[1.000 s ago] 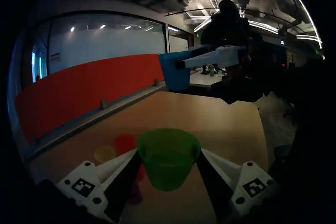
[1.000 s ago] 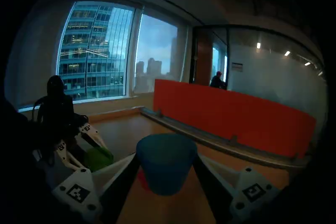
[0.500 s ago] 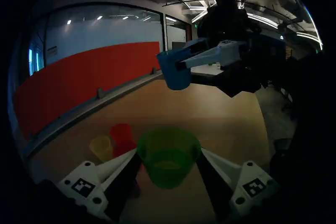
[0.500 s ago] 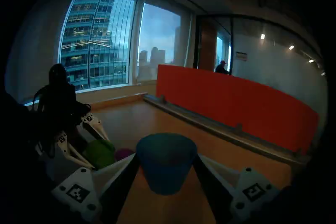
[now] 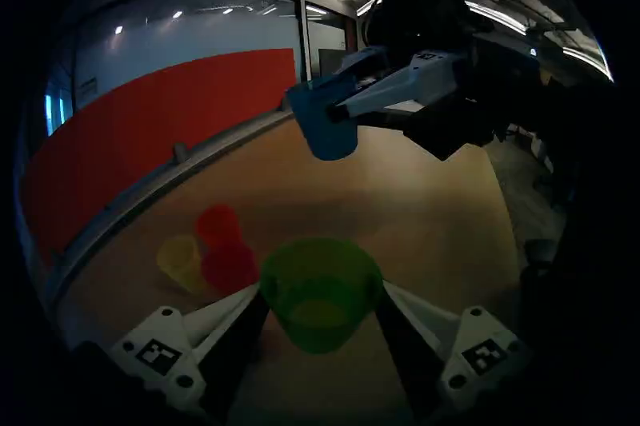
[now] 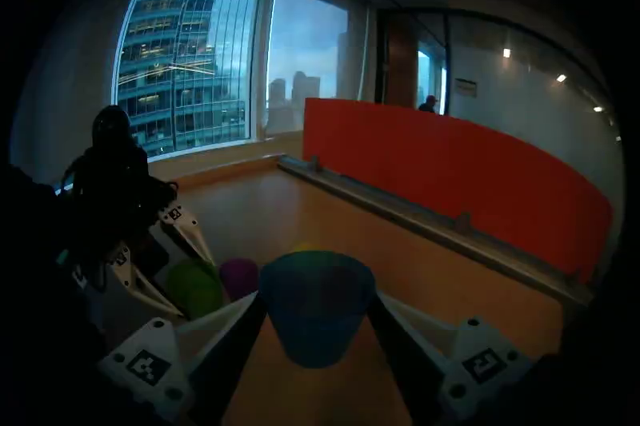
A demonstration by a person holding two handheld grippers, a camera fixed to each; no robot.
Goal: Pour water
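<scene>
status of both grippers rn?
Left gripper: closed, holding the green cup.
Right gripper: closed, holding the blue cup.

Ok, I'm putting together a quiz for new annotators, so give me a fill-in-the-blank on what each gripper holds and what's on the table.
1. The left gripper is shut on the ___.
2. The right gripper is shut on the ___.
3. In the left gripper view, two ___ stand by the yellow cup on the table.
Missing, in order: green cup; blue cup; red cups.
</scene>
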